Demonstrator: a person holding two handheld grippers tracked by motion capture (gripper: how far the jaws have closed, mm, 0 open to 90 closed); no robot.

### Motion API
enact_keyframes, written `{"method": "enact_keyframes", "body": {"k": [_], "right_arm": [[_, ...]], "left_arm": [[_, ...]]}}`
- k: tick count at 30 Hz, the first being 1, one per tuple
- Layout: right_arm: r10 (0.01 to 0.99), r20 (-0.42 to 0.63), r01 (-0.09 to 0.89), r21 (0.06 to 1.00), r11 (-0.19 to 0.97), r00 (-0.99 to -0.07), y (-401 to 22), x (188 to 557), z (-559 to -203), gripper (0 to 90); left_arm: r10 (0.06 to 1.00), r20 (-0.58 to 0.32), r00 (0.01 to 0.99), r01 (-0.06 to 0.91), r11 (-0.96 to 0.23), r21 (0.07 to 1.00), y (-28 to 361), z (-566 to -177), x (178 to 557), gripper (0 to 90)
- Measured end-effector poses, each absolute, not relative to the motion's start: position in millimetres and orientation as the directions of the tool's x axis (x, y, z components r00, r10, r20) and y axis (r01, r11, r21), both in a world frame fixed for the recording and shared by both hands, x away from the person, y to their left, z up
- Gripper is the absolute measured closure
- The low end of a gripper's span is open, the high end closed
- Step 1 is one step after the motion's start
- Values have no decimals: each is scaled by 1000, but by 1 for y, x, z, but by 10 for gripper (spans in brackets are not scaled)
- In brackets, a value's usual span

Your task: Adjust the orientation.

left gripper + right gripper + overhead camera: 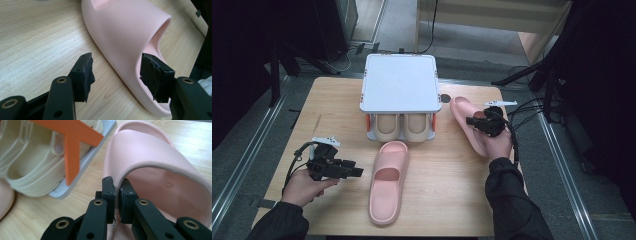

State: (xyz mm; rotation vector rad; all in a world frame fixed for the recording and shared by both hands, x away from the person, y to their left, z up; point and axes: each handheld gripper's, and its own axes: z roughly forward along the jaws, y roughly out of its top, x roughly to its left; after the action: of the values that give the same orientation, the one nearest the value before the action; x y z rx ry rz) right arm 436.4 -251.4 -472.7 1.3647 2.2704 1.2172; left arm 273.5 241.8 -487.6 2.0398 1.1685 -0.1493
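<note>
Two pink slippers on my table, one tong on each.

My right gripper (117, 195) is clamped on the strap edge of the right pink slipper (467, 122), which lies beside the white shoe rack (399, 82) holding a beige pair (401, 127). My left gripper (117, 75) has its jaws spread apart on both sides of the left pink slipper (388, 180), one pad inside the strap opening, the other beside its outer wall; that slipper lies flat on the wooden table (337, 110) in front of the rack.
</note>
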Motion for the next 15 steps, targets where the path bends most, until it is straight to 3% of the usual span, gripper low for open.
{"method": "enact_keyframes", "body": {"k": [6,15], "right_arm": [[812,201,625,743,237,-547,-251,416,-465,857],[798,205,628,734,258,-567,-247,380,-458,856]], "left_arm": [[678,-431,596,761,-304,573,237,-486,276,441],[657,-380,652,701,-330,632,229,-483,278,607]]}}
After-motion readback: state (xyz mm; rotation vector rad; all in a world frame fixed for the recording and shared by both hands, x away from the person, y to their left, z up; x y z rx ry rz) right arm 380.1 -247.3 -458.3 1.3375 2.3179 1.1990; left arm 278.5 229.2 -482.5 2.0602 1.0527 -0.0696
